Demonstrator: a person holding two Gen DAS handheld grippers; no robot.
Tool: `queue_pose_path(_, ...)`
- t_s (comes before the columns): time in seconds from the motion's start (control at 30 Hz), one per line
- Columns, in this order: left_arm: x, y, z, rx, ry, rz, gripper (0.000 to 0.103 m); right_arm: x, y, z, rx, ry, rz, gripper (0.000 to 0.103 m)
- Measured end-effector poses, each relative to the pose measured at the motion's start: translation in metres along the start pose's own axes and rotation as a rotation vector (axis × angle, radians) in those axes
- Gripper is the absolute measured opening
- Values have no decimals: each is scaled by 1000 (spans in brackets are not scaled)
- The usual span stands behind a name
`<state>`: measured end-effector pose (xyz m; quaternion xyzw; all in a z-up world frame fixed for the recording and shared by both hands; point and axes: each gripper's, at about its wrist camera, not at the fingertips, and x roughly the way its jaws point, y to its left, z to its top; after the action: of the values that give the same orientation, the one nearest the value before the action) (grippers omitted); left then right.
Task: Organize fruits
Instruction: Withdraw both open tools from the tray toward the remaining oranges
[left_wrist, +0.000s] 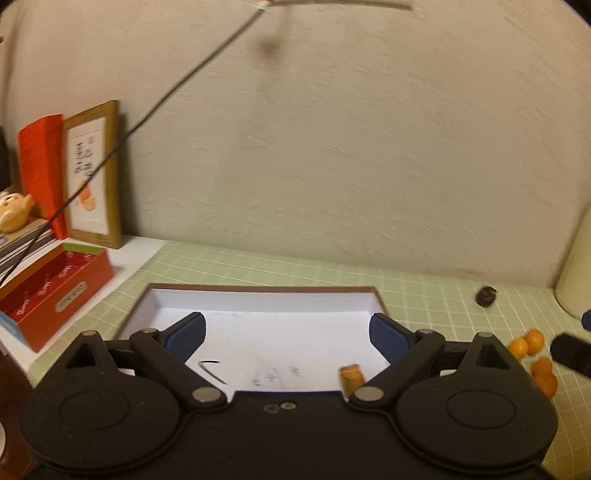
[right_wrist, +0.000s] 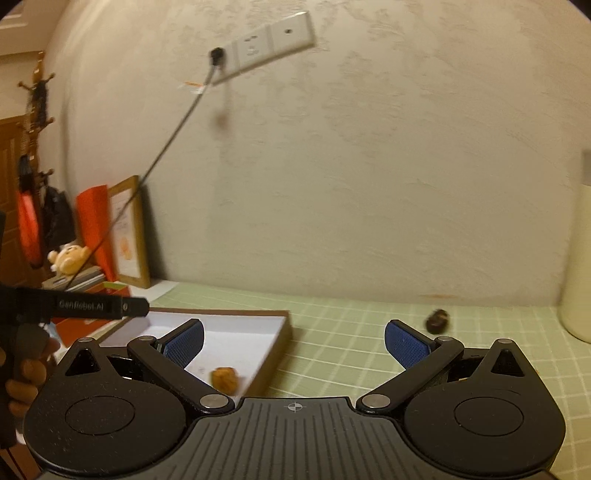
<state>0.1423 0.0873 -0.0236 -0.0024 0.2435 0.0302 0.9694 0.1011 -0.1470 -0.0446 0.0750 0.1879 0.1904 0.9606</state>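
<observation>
A shallow white box with a brown rim (left_wrist: 266, 288) (right_wrist: 284, 334) lies on the green checked mat. One walnut (left_wrist: 351, 374) (right_wrist: 224, 379) rests inside it near the front right corner. My left gripper (left_wrist: 286, 332) hovers open over the box with nothing between its blue pads. My right gripper (right_wrist: 293, 343) is open above the mat just right of the box, also empty. A dark round fruit (left_wrist: 486, 295) (right_wrist: 437, 320) sits on the mat near the wall. Several small oranges (left_wrist: 532, 354) lie clustered at the right in the left wrist view.
A red carton (left_wrist: 55, 299), a wooden picture frame (left_wrist: 94, 173) and an orange folder stand at the left against the wall. A cream cylinder (right_wrist: 576, 266) stands at the right. A black cable (left_wrist: 147, 114) runs from a wall socket (right_wrist: 266, 44). A hand (right_wrist: 26, 373) holds the left gripper's handle.
</observation>
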Motion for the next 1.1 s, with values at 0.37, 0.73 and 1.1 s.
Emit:
queue_pose_path(0.37, 8, -60, -15, 93, 36, -118, 88, -18, -53, 2, 168, 60, -132, 103)
queue_pose_path(0.73, 18, -117, -32, 181, 76, -209, 86, -31, -96, -6, 227, 162, -303, 103)
queue_pose_path(1.1, 25, -167, -47, 247, 107, -290, 86, -50, -132, -16, 266, 191, -425, 103)
